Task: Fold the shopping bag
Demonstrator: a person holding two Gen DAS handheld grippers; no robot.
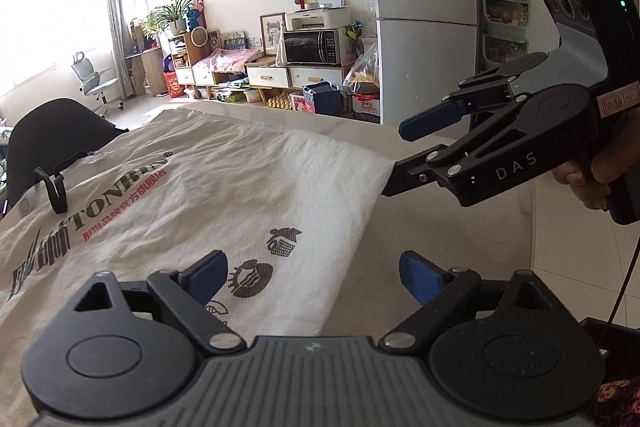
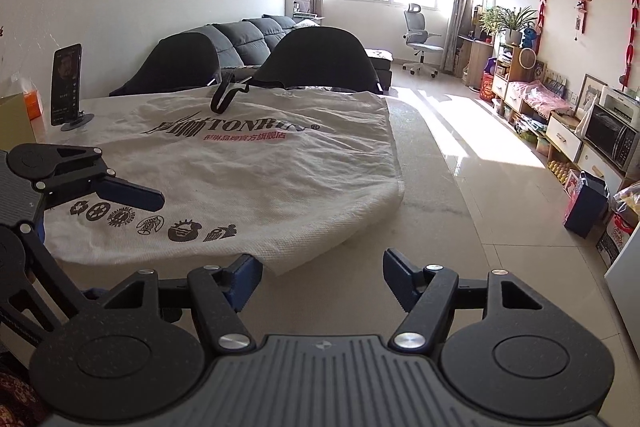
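Observation:
A cream woven shopping bag with black TONRUN lettering and red print lies flat on the table; its black handle is at the far end. My left gripper is open, its blue pads astride the bag's near edge without pressing it. My right gripper is open at the bag's right corner, one finger above the cloth and the other low at the corner. In the right wrist view the bag spreads ahead, its corner just beside my right gripper. A blue finger of my left gripper hovers over the printed icons.
A phone on a stand and an orange box sit at the table's far left. Two black chairs stand behind the table. A hand holds the right gripper's handle. Tiled floor lies to the right.

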